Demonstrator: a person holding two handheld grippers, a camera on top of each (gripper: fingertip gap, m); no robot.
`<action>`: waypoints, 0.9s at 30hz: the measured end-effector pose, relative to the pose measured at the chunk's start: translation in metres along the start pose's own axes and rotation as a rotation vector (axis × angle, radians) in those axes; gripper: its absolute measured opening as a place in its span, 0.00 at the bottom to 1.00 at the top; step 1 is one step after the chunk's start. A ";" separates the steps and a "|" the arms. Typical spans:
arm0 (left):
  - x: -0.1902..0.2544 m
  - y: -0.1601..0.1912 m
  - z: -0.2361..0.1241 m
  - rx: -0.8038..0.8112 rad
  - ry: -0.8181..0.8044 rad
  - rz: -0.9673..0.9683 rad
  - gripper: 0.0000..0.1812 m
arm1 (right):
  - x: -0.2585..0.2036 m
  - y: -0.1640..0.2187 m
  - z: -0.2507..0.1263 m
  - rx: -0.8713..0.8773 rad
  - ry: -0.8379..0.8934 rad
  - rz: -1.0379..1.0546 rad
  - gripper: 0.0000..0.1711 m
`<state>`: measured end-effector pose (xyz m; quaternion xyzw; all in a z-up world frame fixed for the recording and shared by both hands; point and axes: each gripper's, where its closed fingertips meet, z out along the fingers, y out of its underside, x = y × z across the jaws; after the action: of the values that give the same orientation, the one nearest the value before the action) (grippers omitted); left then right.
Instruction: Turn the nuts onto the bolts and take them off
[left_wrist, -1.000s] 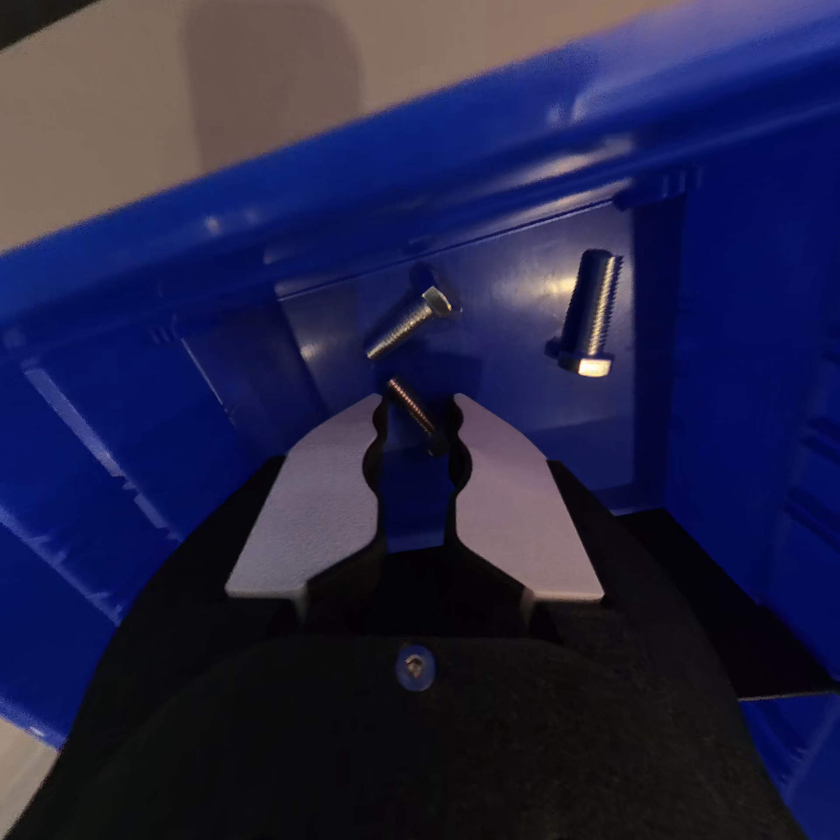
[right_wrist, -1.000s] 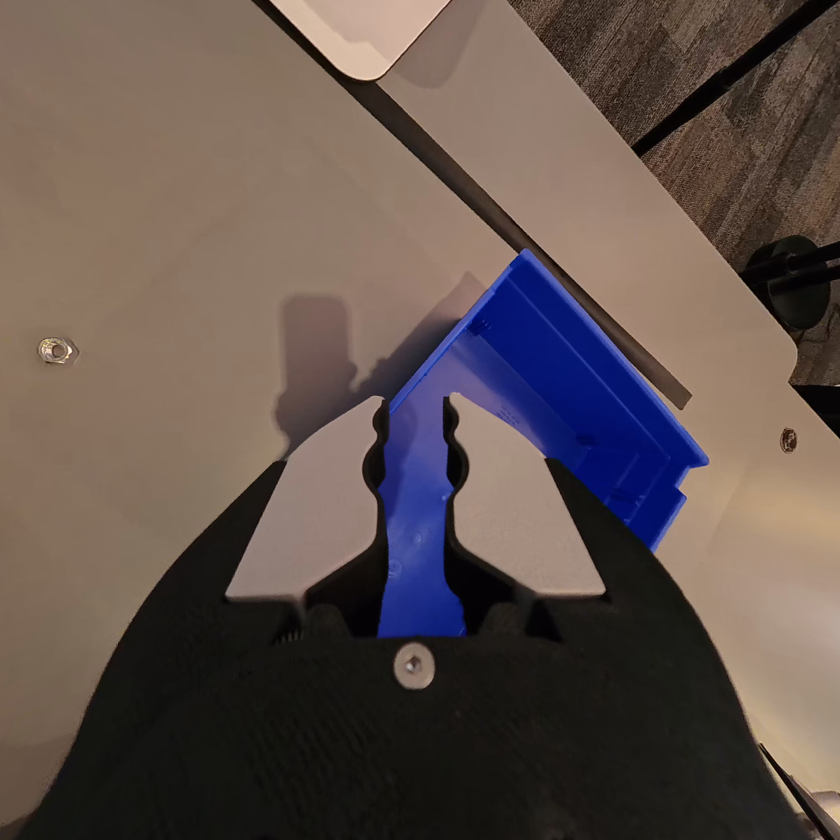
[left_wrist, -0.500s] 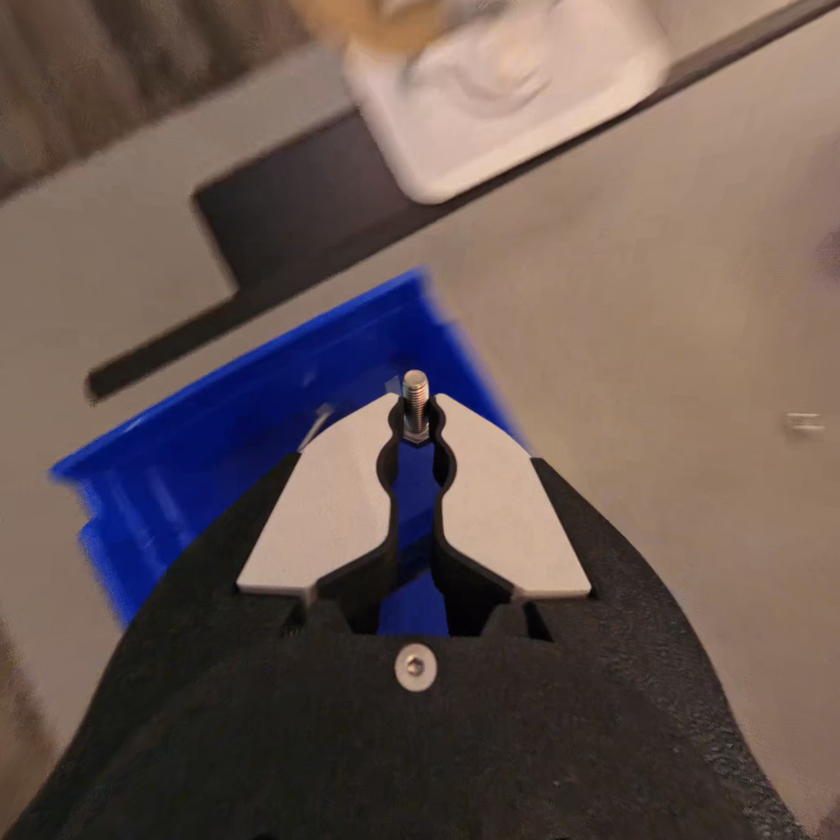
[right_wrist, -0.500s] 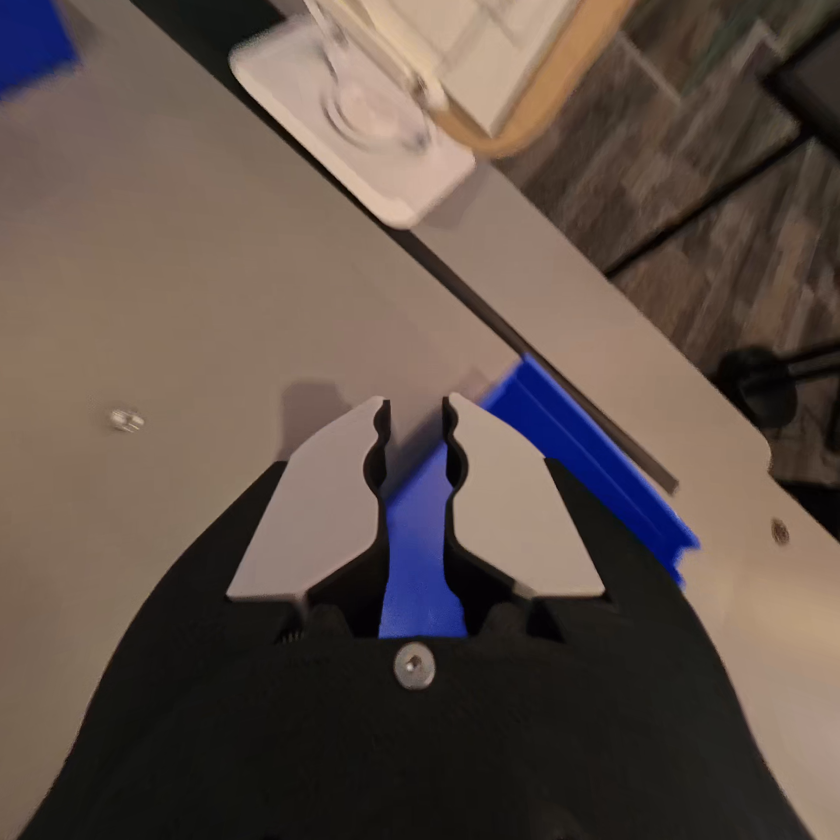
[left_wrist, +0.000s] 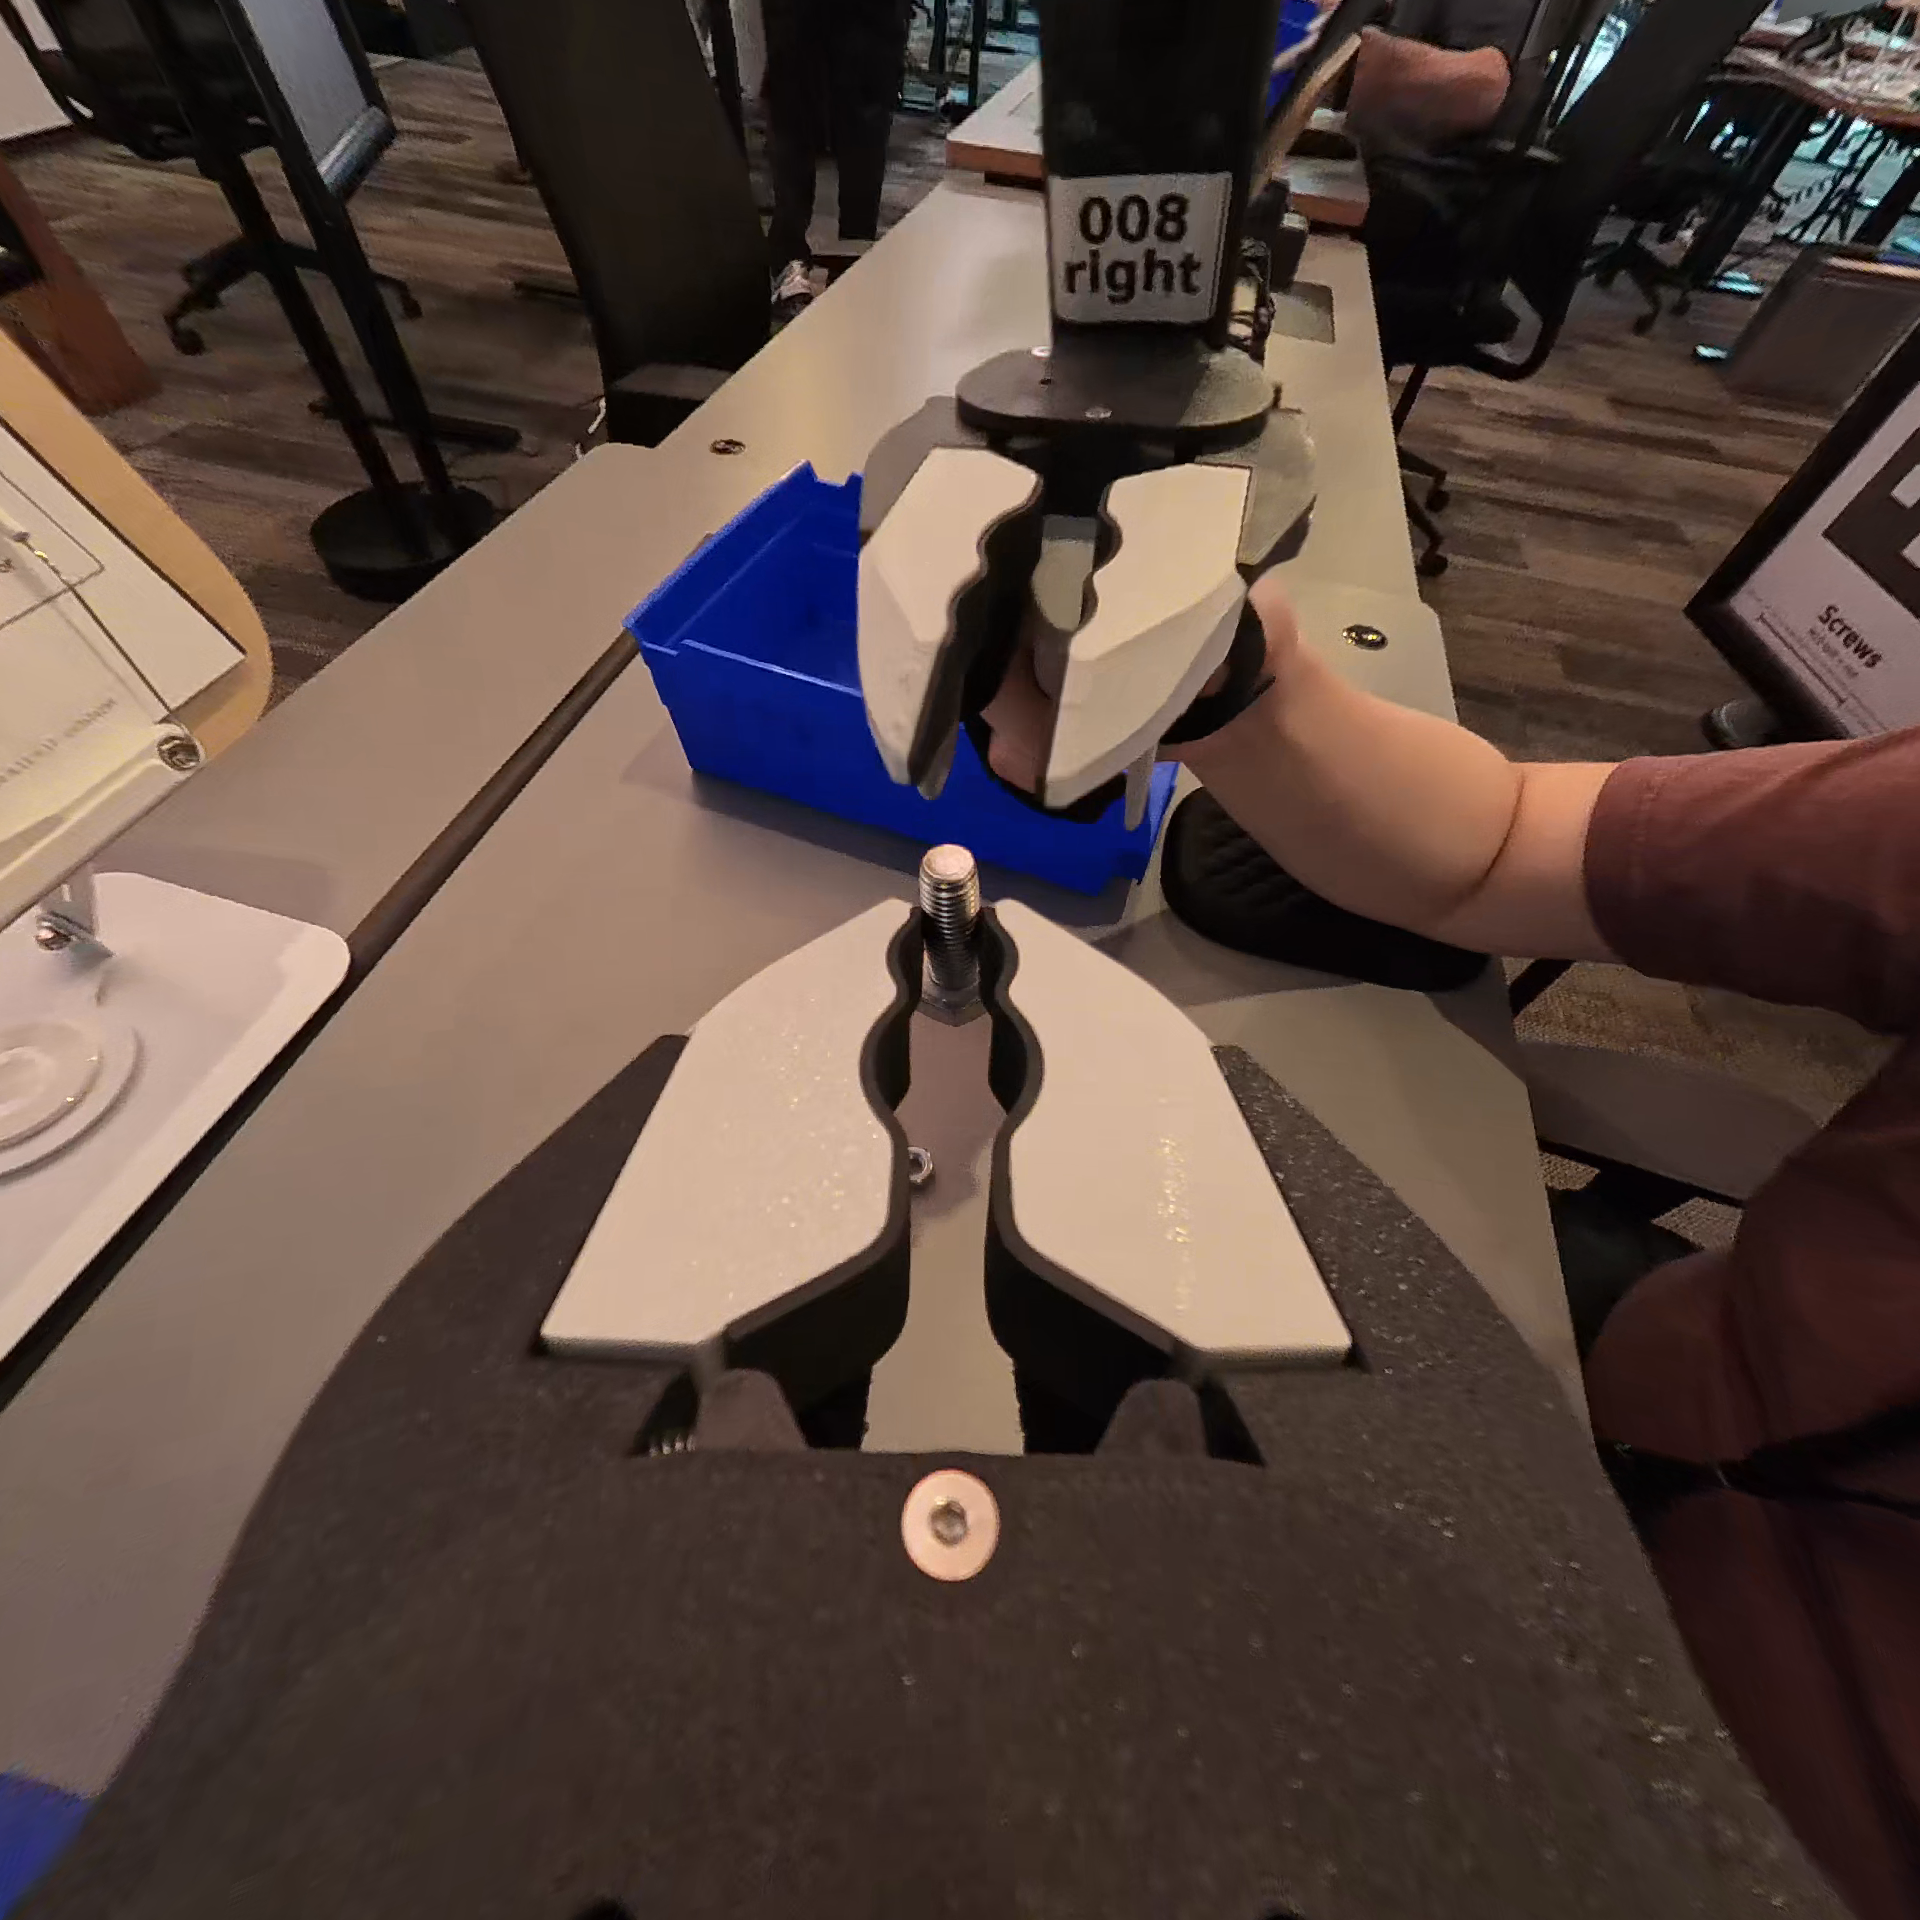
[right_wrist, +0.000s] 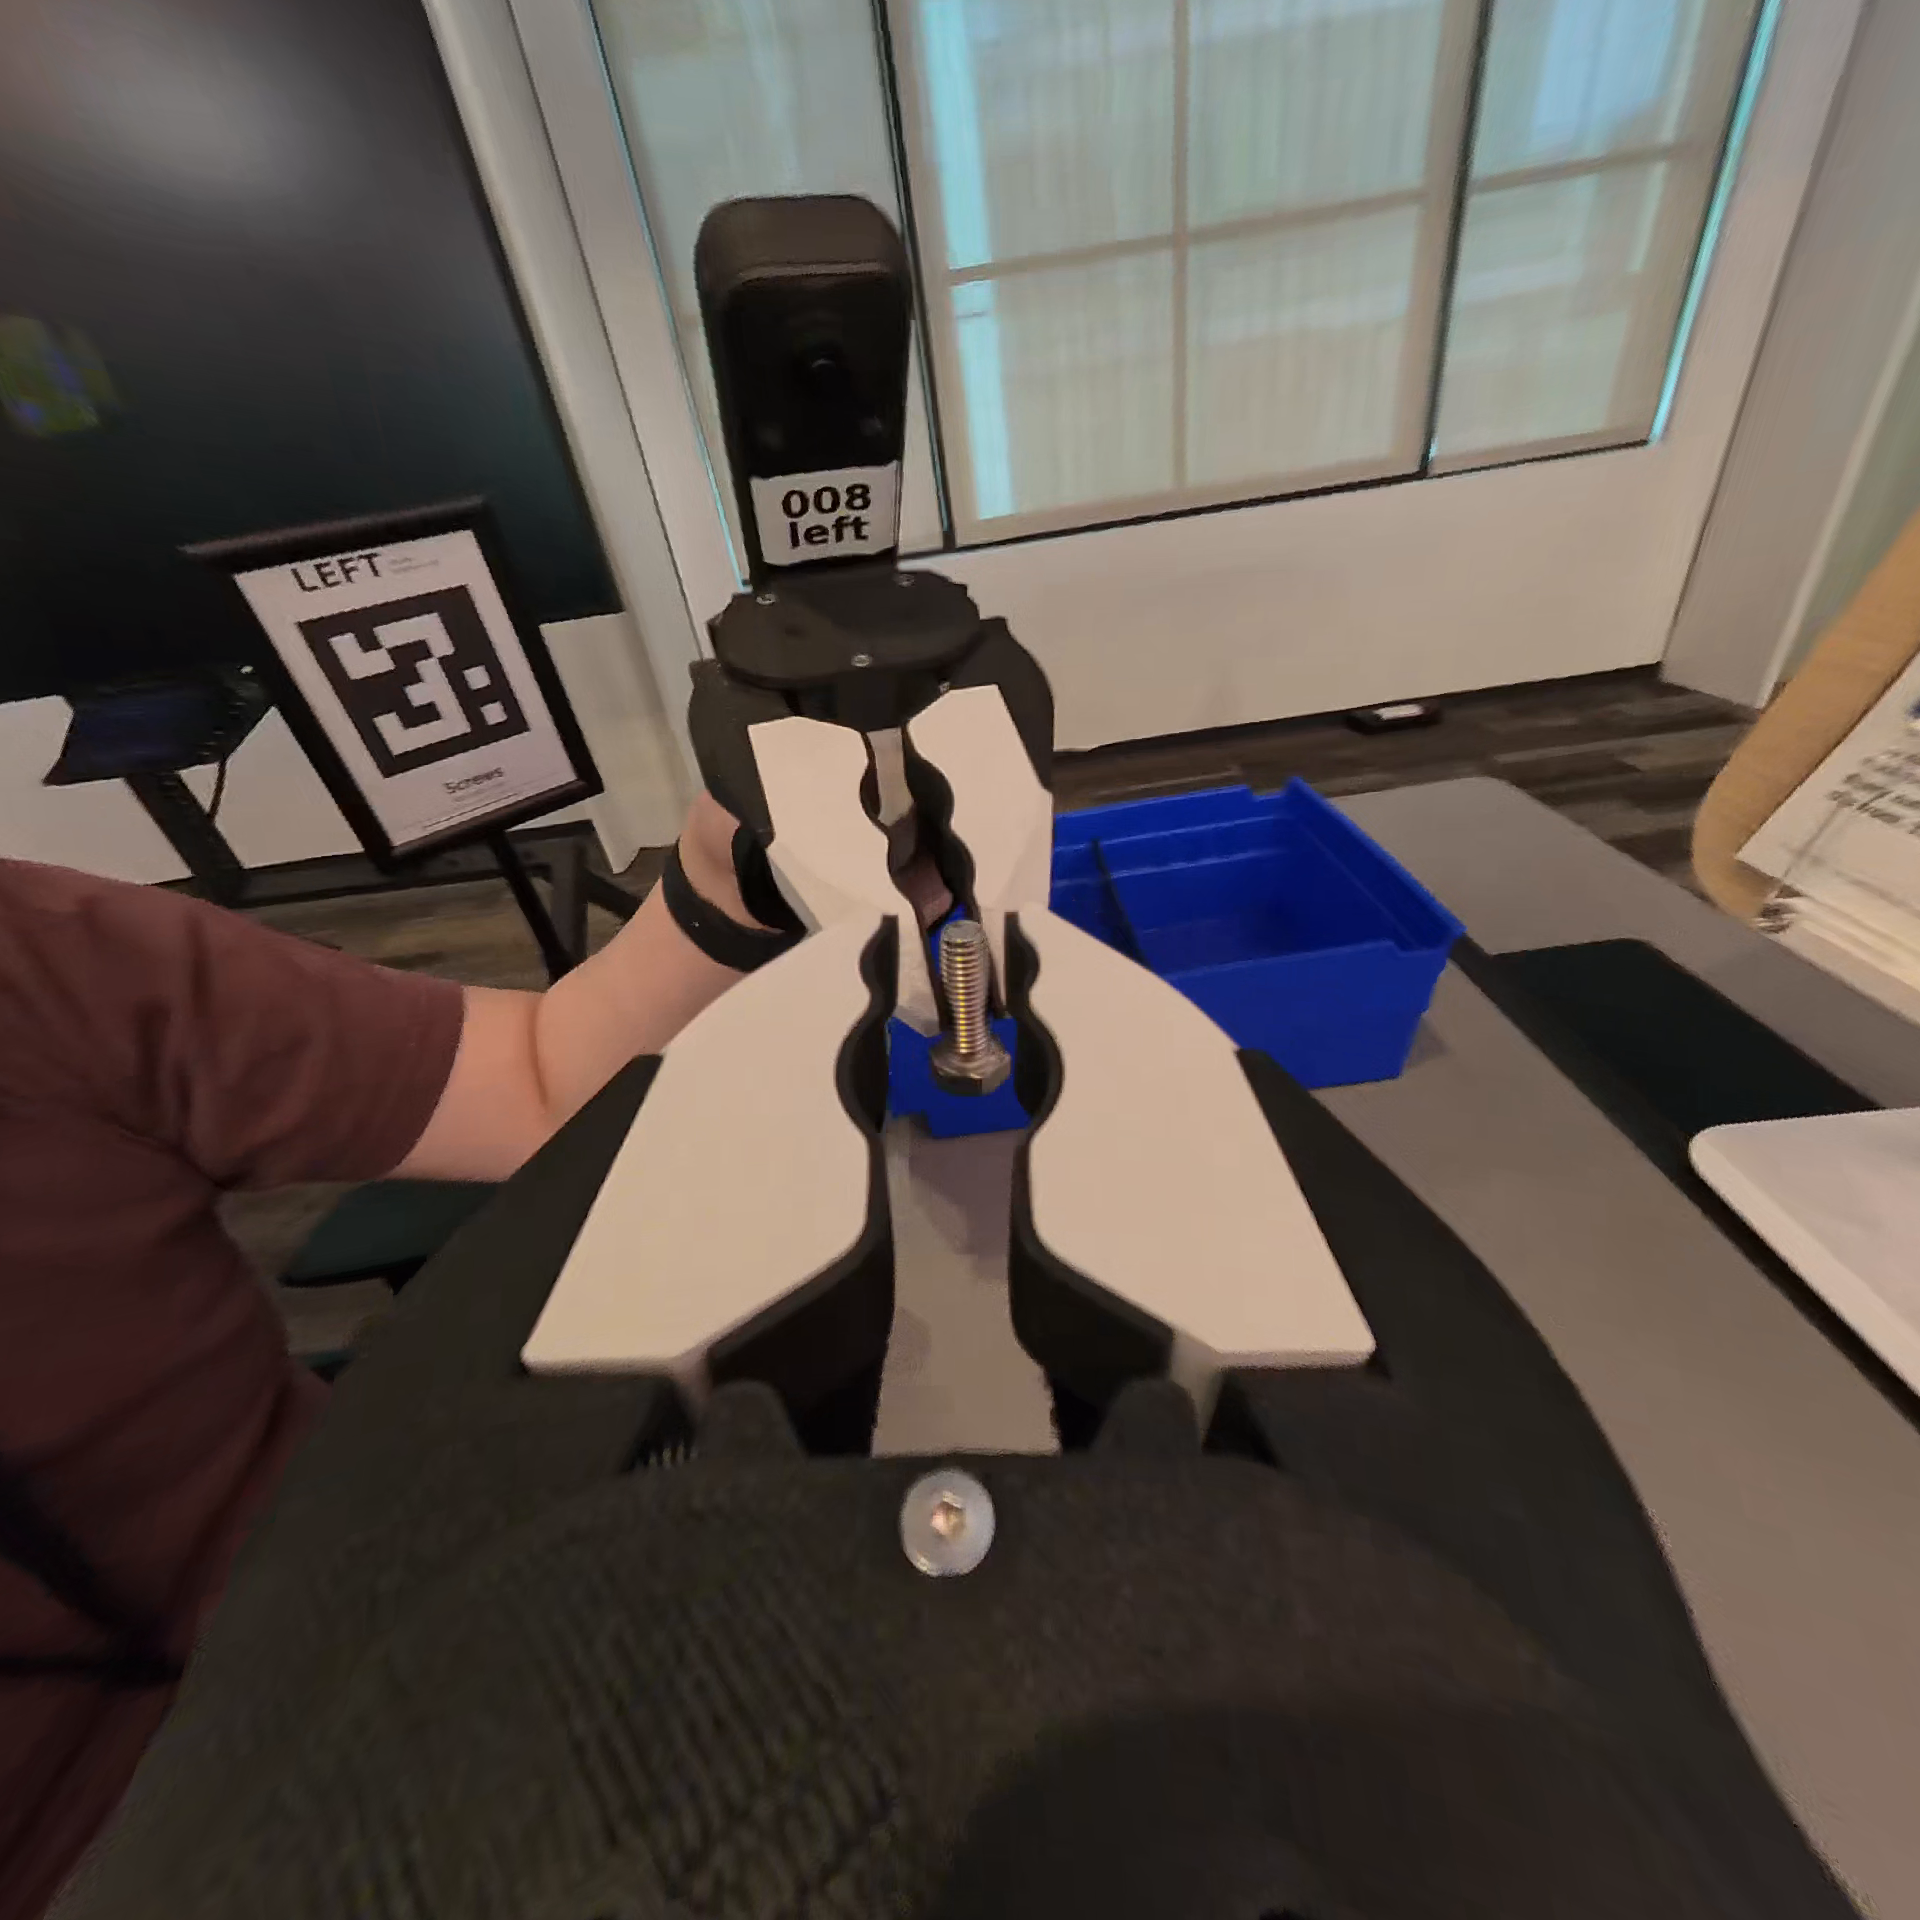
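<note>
My left gripper (left_wrist: 951, 925) is shut on a steel bolt (left_wrist: 948, 894), gripping the shank just above the hex head, threaded end up. It holds the bolt above the grey table (left_wrist: 520, 1039). My right gripper (right_wrist: 954, 940) is open and empty, facing the left one, with its tips close to the bolt (right_wrist: 964, 997) and apart from it. In the left wrist view the right gripper (left_wrist: 992, 774) hangs just beyond the bolt's tip. A small nut (left_wrist: 916, 1166) lies on the table below the left fingers. The blue bin (left_wrist: 769, 665) stands behind; its inside is not visible.
A white base with a clear stand (left_wrist: 156, 1018) sits on the left of the table. A black wrist pad (left_wrist: 1299, 914) lies under the person's forearm (left_wrist: 1403, 831). A framed marker sign (right_wrist: 416, 686) stands off the table. Chairs and floor lie beyond. Left and right tips are no more than a few centimetres apart.
My left gripper closed on a bolt inside the blue bin and lifted it out, upright over the table. My right gripper rose from over the bin and now faces the left one.
</note>
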<state>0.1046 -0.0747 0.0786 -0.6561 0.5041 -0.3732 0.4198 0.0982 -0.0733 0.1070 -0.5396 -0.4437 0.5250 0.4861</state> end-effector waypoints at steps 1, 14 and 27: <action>0.002 0.001 0.002 0.000 0.009 0.006 0.05 | -0.001 0.003 0.002 -0.016 -0.005 0.001 0.11; 0.008 0.012 0.005 -0.037 0.044 0.015 0.14 | 0.001 0.015 0.007 -0.059 -0.014 0.027 0.06; 0.016 -0.006 0.032 0.208 0.055 0.103 0.17 | -0.015 -0.012 -0.007 0.091 -0.049 -0.124 0.06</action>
<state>0.1392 -0.0841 0.0733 -0.5717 0.5071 -0.4193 0.4901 0.1043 -0.0872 0.1209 -0.4754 -0.4639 0.5265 0.5307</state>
